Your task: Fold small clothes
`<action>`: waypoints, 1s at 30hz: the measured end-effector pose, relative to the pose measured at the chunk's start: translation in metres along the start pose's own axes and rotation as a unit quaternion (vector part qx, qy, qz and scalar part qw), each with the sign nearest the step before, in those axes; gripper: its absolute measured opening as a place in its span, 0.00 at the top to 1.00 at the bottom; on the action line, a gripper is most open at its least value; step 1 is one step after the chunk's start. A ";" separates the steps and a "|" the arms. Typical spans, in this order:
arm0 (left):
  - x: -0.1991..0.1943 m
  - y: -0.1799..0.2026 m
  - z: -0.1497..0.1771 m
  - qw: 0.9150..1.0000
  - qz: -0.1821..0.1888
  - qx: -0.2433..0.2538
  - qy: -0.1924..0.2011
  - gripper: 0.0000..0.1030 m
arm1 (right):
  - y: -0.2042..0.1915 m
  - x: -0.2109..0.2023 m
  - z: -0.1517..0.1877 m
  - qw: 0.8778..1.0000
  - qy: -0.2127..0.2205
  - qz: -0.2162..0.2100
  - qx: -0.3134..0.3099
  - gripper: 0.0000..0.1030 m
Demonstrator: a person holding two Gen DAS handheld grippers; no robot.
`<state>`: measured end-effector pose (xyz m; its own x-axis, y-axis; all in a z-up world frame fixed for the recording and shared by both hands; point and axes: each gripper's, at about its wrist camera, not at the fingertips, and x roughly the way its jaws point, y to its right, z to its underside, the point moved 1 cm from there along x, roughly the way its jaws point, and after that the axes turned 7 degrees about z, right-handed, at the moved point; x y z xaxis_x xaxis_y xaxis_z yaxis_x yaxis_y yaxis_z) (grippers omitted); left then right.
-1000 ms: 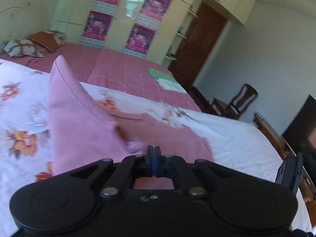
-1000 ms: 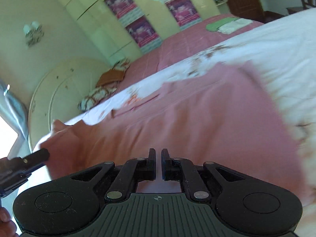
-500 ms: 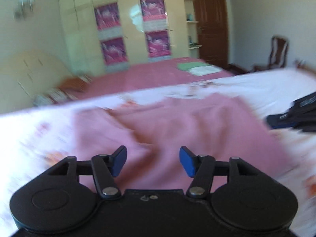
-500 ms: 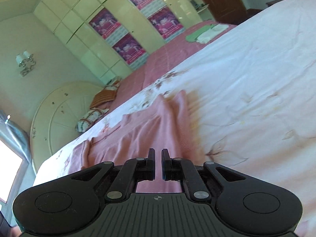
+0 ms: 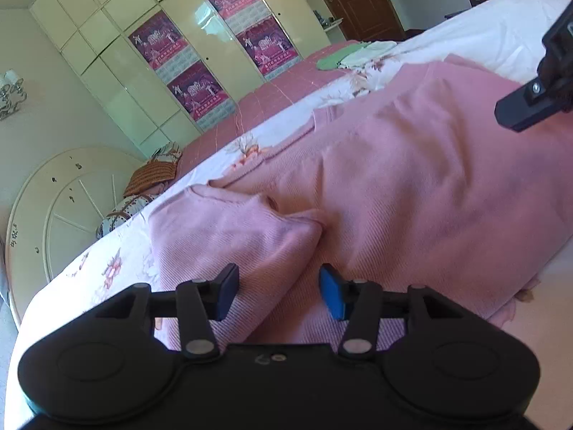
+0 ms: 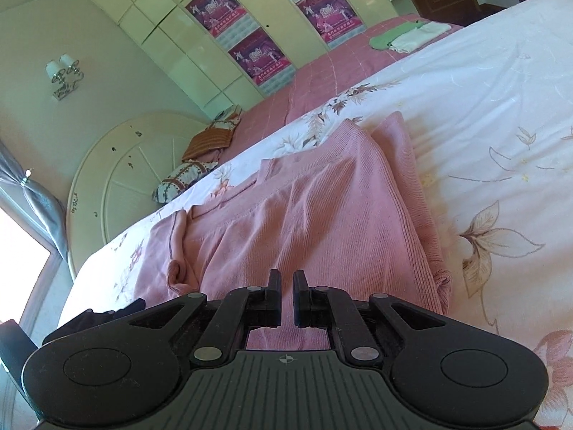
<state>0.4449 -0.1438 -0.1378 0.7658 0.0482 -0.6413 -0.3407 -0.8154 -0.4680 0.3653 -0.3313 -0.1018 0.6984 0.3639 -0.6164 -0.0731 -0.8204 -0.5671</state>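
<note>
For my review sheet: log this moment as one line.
stage: mid-fold | pink garment: on bed, sleeve folded in | left tongs: closing, nothing gripped | right tongs: shut, empty

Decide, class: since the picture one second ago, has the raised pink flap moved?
Yes. The flap, then standing up in front of the wardrobe, now lies flat on the pink garment, below it; the left claw has released it.

A pink garment (image 5: 412, 186) of finely ribbed knit cloth is lying matt and soft across the middle of the frame on a smooth floral cotton sheet (image 6: 494, 114). At upper left, glossy cream wardrobe doors (image 5: 150, 82) are reflecting light, and a brown wooden door (image 5: 358, 3) is showing a dull sheen.
</note>
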 end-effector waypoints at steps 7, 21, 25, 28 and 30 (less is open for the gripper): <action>0.009 -0.042 -0.003 0.994 0.042 -0.093 0.027 0.79 | -0.002 0.004 0.001 1.000 -0.004 0.013 -0.004 0.95; 0.020 -0.059 -0.005 0.982 0.088 -0.162 0.049 0.95 | 0.007 0.003 0.006 1.000 -0.005 0.014 0.009 0.94; -0.001 -0.079 -0.010 0.961 0.113 -0.229 0.107 0.96 | 0.012 -0.004 0.002 1.000 -0.001 0.015 0.005 0.95; -0.029 -0.070 -0.034 0.952 0.153 -0.217 0.153 0.96 | 0.021 -0.011 -0.003 1.000 0.007 0.017 0.011 0.95; -0.045 -0.053 -0.047 0.943 0.195 -0.203 0.176 0.96 | 0.026 -0.016 -0.006 1.000 0.012 0.019 0.017 0.95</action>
<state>0.4542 -0.1300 -0.0550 0.7834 -0.4384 -0.4407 -0.4521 -0.8884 0.0801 0.3560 -0.3614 -0.1035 0.7115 0.3217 -0.6247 -0.1236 -0.8179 -0.5619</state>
